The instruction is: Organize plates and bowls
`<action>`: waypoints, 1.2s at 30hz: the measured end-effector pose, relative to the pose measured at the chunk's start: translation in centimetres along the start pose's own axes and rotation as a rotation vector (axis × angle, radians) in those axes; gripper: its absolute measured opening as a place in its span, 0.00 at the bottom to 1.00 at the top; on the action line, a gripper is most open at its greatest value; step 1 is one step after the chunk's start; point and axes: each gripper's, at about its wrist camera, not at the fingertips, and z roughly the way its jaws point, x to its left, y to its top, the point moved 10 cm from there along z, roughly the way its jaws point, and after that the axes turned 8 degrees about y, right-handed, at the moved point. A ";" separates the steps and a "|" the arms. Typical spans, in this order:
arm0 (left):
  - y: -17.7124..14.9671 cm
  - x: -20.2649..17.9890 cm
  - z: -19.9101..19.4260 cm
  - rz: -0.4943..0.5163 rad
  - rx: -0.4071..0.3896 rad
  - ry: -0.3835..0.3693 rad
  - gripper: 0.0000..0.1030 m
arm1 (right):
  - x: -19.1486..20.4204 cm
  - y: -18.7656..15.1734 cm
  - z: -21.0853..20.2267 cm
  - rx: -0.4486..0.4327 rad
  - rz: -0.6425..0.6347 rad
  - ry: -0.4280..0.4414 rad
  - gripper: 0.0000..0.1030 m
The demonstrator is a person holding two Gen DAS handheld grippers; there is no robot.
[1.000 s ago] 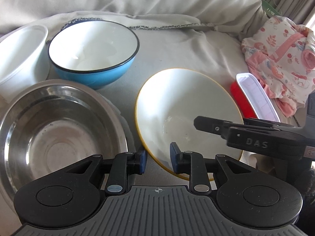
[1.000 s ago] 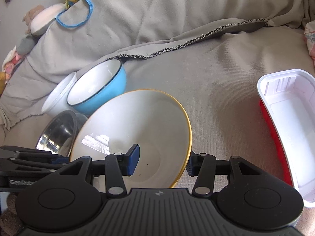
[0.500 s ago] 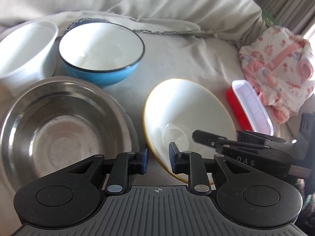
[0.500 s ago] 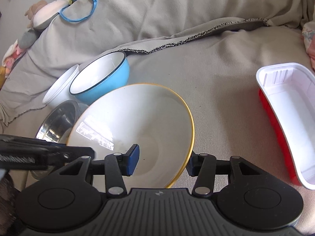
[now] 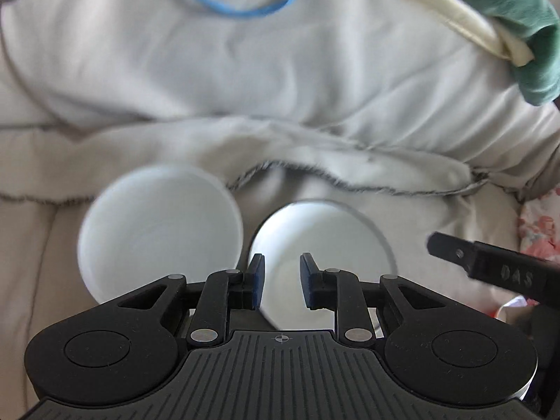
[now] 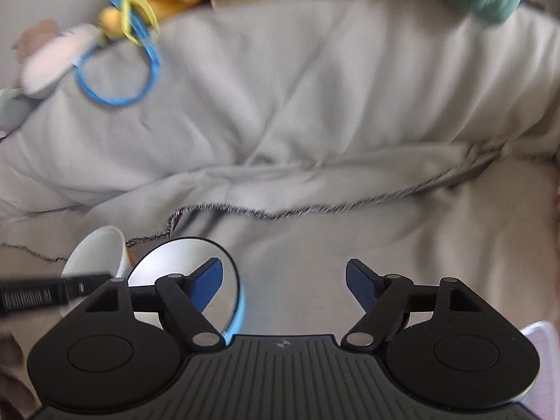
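Little looks sorted yet: white bowl (image 5: 159, 231) and blue bowl (image 5: 323, 248) sit side by side, unstacked, at lower centre. Left gripper (image 5: 281, 281) fingers narrow, empty; right gripper (image 6: 283, 283) fingers opening wide, empty.

Glossy enamel bowl (image 6: 182, 262) and matt plastic tub (image 5: 159, 231) on soft woven cloth (image 5: 245, 80).

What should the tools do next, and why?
Probably lower the left tool onto the rim of the blue bowl. Both tools are empty, the right tool is opening its jaws, and that bowl sits unstacked beside the white bowl.
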 end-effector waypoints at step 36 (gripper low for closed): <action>-0.7 -0.1 3.9 0.009 -0.004 0.049 0.27 | 2.7 -6.0 7.3 0.169 0.035 0.189 0.37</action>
